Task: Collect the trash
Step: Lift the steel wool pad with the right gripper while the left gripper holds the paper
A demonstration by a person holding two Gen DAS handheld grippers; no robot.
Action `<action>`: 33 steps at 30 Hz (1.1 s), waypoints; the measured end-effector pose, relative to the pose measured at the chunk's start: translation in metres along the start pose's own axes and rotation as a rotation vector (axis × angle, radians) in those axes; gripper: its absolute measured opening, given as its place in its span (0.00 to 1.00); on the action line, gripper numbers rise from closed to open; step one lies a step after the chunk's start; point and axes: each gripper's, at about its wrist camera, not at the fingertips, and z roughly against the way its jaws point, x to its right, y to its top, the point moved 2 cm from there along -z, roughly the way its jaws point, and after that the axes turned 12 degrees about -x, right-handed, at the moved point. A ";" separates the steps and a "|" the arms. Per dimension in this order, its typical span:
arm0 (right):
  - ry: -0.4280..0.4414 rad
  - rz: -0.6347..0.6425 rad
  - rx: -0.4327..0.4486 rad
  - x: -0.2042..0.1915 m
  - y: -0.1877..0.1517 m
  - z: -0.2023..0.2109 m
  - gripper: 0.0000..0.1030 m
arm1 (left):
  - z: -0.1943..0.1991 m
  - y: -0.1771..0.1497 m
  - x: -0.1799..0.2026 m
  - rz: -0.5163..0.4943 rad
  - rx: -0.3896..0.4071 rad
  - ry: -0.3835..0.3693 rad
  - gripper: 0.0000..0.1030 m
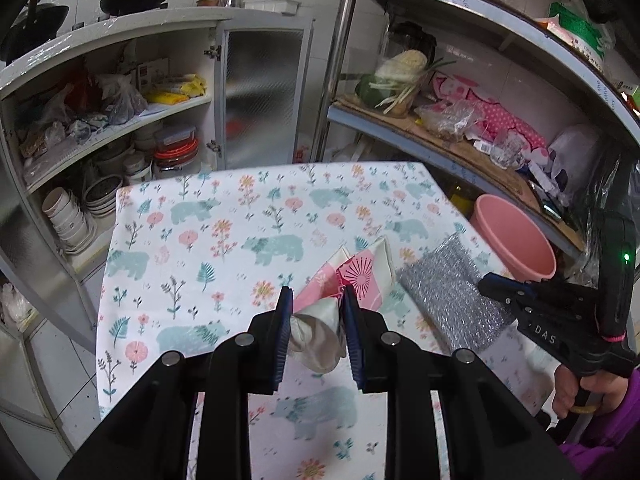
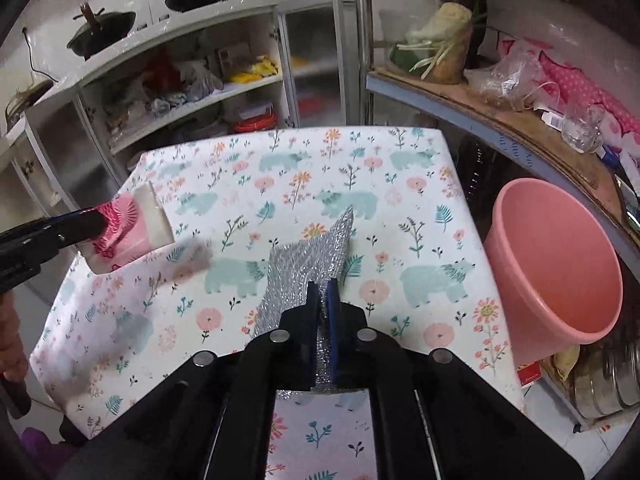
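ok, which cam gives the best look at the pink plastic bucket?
Right wrist view: the pink plastic bucket shows nearly whole beside the floral tablecloth's right edge, open mouth and inside visible. Left wrist view shows only part of it, behind the silver bubble-wrap sheet and right gripper.

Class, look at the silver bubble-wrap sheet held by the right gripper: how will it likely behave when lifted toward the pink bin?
The silver bubble-wrap sheet probably flops: it already bends where the right gripper pinches it. It looks thin, so likely very light. Its shiny film might slip between the fingers.
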 end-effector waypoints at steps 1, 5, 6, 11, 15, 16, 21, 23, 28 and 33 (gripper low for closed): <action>0.002 -0.004 0.004 0.001 0.000 0.002 0.03 | 0.001 0.001 0.002 0.001 0.003 0.000 0.23; 0.009 -0.021 0.028 0.008 -0.001 0.011 0.03 | 0.000 0.008 0.010 0.006 0.009 0.001 0.23; 0.010 -0.023 0.030 0.011 0.000 0.013 0.03 | -0.001 0.010 0.012 0.005 0.010 0.001 0.23; 0.031 -0.037 0.006 0.019 -0.003 0.010 0.03 | 0.000 0.017 0.025 -0.009 0.030 0.003 0.23; 0.034 -0.037 -0.010 0.022 -0.006 0.007 0.03 | 0.000 0.016 0.028 -0.013 0.028 0.006 0.23; 0.038 -0.037 -0.020 0.023 -0.006 0.005 0.03 | -0.001 0.016 0.028 -0.012 0.025 0.006 0.23; 0.040 -0.079 -0.095 0.034 -0.007 -0.009 0.12 | -0.008 0.013 0.027 -0.010 0.004 -0.003 0.23; 0.042 -0.085 -0.112 0.035 -0.007 -0.012 0.33 | -0.009 0.013 0.027 -0.011 0.002 -0.009 0.23; 0.039 -0.086 -0.116 0.036 -0.004 -0.010 0.43 | -0.013 0.014 0.025 -0.012 0.000 -0.030 0.23; 0.027 -0.071 -0.160 0.030 -0.001 -0.024 0.46 | -0.019 0.015 0.019 -0.005 -0.009 -0.051 0.23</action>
